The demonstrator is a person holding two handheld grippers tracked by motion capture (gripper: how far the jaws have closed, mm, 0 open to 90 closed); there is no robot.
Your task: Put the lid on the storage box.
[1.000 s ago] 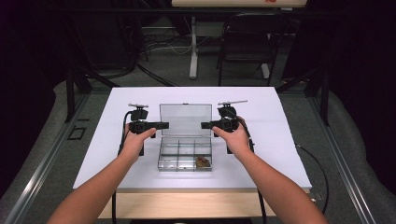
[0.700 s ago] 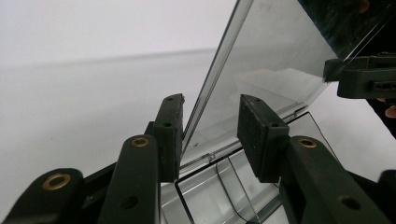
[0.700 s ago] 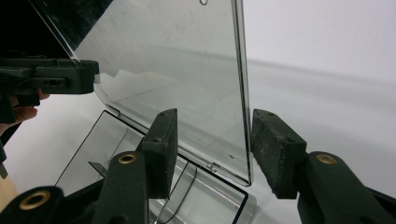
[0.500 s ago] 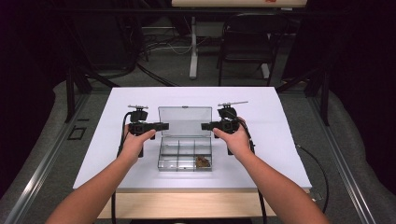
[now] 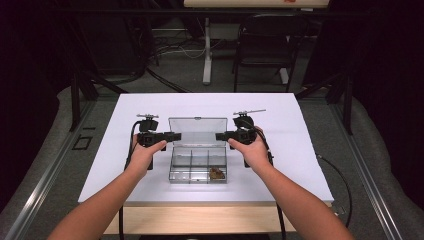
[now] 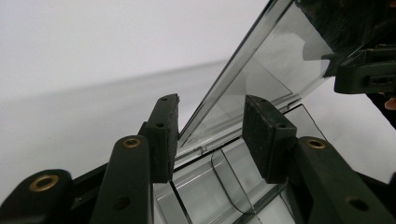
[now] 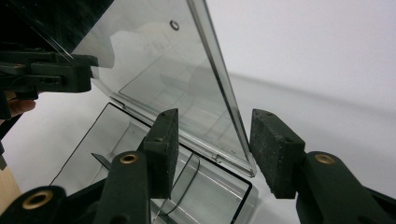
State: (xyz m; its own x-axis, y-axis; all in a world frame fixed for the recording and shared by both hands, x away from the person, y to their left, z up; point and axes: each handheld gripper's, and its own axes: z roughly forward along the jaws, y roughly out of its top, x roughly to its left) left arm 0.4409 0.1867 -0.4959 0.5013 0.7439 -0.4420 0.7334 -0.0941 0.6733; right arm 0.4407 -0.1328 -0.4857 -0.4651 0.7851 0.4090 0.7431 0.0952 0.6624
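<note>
While both hands hold station, the white counter [image 5: 125, 150] carries one clear box [image 5: 198, 165] at its centre, base flat, divided into compartments. Its lid [image 5: 198, 129] stands raised at the 12 o'clock side, hinged along the rear wall and leaning slightly back.

Left hand-held gripper [image 5: 174, 136] sits at the lid's 9 o'clock edge. In the left gripper view the lid edge [image 6: 224, 100] passes between the pads [image 6: 264, 135] with clearance on both sides; the jaws have just been opening and are now released, gripping nothing. Right hand-held gripper [image 5: 220, 135] sits at the 3 o'clock edge. In the right gripper view the lid edge [image 7: 224, 100] likewise runs between the pads [image 7: 275, 149] without contact: released.

A small brown item [image 5: 216, 173] lies in the compartment at the base's 5 o'clock corner; its nature cannot be determined.

Assessed risks: the lid is unsupported by either gripper, so it may fall forward and slam if the hinge is loose or a withdrawing pad clips its edge. A sideways pull-out could drag the light box across the counter or tip it, spilling the brown item. Retreat should be straight outward, jaws kept wide.
</note>
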